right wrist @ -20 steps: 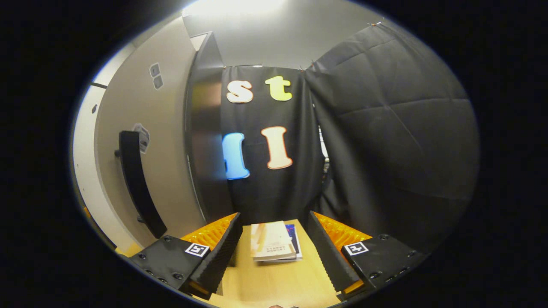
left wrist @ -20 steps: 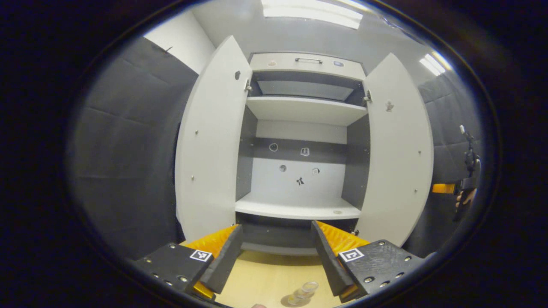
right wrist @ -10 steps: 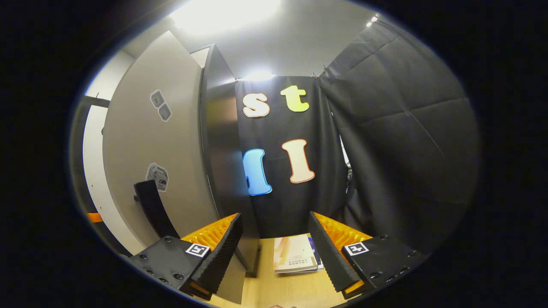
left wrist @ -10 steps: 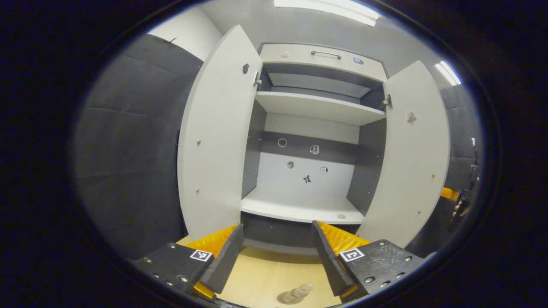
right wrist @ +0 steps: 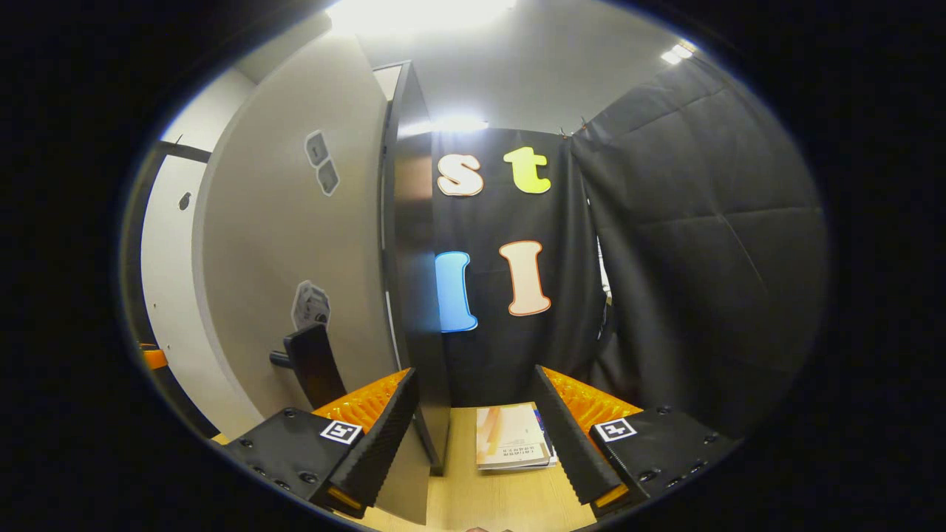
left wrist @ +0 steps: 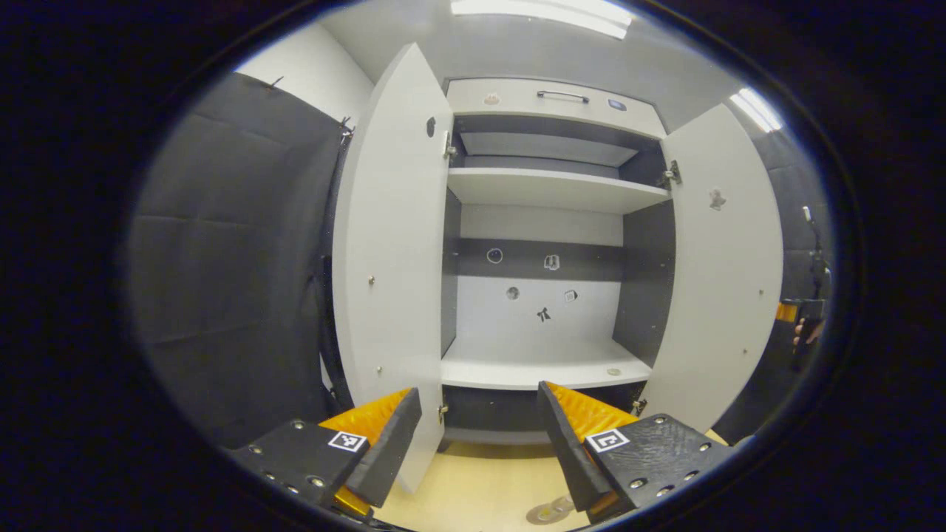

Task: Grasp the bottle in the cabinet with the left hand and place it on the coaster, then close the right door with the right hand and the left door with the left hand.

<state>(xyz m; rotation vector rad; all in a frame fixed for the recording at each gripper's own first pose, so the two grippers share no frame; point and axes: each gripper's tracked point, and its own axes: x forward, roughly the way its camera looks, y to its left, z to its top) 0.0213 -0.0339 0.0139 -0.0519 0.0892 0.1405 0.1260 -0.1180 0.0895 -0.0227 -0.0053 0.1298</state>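
Left gripper view: bottle (left wrist: 556, 508) on coaster (left wrist: 543, 515) just below open left claw (left wrist: 479, 436).

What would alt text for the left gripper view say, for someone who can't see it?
An open white cabinet with both doors swung wide and bare shelves faces the camera. The left gripper hangs open over a pale wooden table, with a clear bottle on a coaster at the bottom edge.

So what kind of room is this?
Probably a recording booth, not a real home: black cloth walls surround a white cabinet with both doors open, standing on a wooden table that holds books.
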